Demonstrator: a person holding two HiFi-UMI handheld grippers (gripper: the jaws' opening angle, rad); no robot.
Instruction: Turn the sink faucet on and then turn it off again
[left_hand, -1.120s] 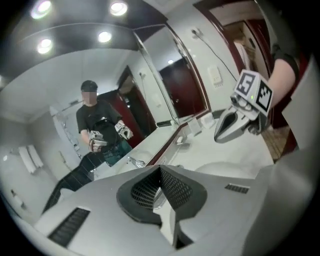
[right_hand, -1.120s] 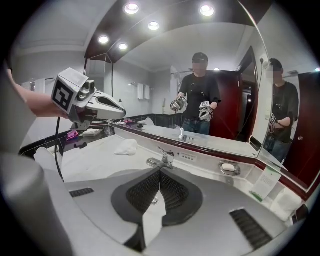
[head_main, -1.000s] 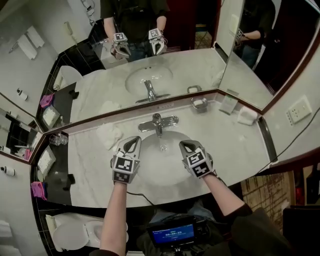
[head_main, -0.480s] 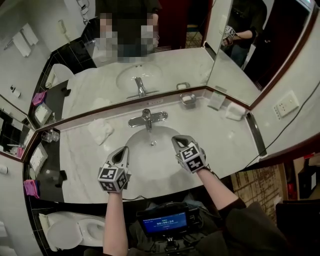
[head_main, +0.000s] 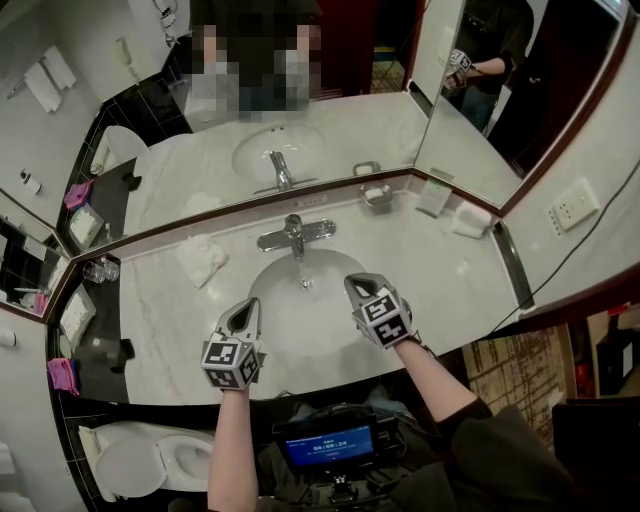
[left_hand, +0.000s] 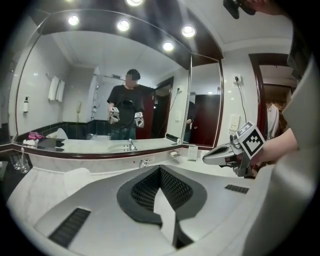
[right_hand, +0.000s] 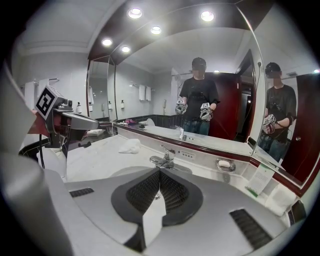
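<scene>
Two handheld grippers hover at the near side of the marble-set sink (head_main: 300, 325). The left gripper (head_main: 246, 312) and right gripper (head_main: 357, 288) have jaws pressed together (nothing between them), apart from the chrome faucet (head_main: 293, 236) behind the basin.

Both tongs (head_main: 246, 318) (head_main: 358, 287) over sink (head_main: 262, 283)

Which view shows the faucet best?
The right gripper view: the faucet sits close, lever and body clear. The head view shows the faucet whole from above but small; the left gripper view, only a distant speck.
</scene>
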